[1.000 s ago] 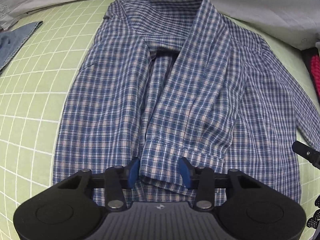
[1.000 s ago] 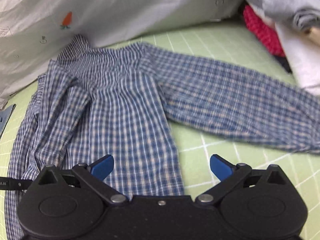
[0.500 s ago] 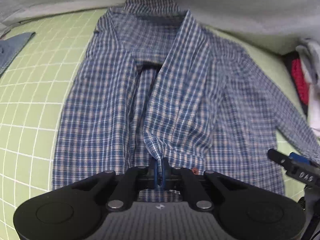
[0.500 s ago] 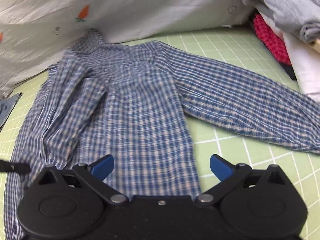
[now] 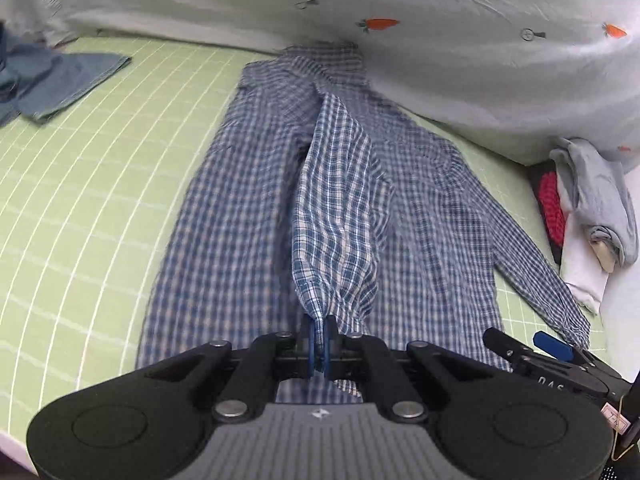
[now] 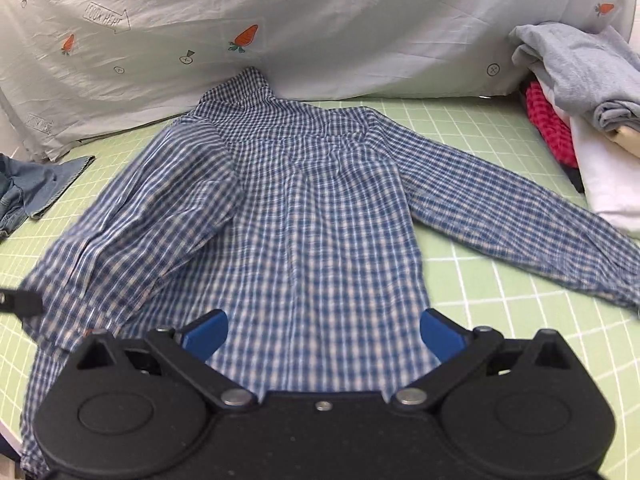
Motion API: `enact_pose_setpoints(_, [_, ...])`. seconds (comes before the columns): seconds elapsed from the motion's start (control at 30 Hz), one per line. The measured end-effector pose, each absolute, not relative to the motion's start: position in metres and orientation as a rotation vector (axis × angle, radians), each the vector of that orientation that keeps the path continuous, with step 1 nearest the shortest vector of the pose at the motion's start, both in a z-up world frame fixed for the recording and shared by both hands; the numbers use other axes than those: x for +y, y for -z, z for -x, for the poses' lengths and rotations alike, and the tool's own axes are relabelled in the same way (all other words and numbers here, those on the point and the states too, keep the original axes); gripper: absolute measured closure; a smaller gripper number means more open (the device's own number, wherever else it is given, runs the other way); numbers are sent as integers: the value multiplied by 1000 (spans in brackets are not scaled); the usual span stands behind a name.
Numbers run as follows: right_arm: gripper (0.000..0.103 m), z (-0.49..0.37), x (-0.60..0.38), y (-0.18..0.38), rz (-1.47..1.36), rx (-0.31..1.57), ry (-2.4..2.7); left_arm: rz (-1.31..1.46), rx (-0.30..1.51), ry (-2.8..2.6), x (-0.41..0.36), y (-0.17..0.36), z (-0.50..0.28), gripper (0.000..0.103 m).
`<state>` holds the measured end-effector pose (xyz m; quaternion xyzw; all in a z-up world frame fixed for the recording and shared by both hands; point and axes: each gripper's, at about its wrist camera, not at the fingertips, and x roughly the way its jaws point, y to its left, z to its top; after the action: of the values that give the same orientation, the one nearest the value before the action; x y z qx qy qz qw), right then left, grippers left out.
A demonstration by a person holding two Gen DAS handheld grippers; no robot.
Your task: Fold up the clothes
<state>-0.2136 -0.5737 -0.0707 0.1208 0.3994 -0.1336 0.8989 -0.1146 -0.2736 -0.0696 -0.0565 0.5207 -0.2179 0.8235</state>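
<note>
A blue plaid shirt (image 5: pixel 240 220) lies back-up on the green grid mat (image 5: pixel 80 180). My left gripper (image 5: pixel 319 340) is shut on the cuff of its folded-in sleeve (image 5: pixel 336 208), which hangs lifted and bunched above the shirt's body. In the right wrist view the shirt (image 6: pixel 320 220) spreads out below my right gripper (image 6: pixel 322 330), whose jaws stand wide open over the lower hem with nothing between the pads. The other sleeve (image 6: pixel 520 220) stretches flat to the right. The right gripper's blue tip (image 5: pixel 552 344) shows at the lower right of the left wrist view.
A denim garment (image 5: pixel 60 76) lies at the far left of the mat. A white sheet with carrot prints (image 5: pixel 440 40) rises behind the collar. Folded clothes are stacked (image 6: pixel 580 92) at the right edge, grey on top, red and white below.
The left gripper closed on the sleeve cuff and lifted it off the shirt, pulling back. The right gripper also drew back and rose, staying open.
</note>
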Motion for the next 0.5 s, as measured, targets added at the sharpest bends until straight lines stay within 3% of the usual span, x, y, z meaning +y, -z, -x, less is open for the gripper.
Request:
enact_pose_setpoints(0.27, [0, 233, -531, 78, -240, 889, 258, 176, 1229, 384, -227, 100, 123, 98])
enact_pose_setpoints(0.43, [0, 246, -517, 81, -243, 913, 288, 148, 1303, 353, -217, 120, 121, 89])
enact_pose_setpoints(0.5, [0, 252, -514, 82, -248, 924, 303, 136, 1334, 346, -216, 126, 120, 78])
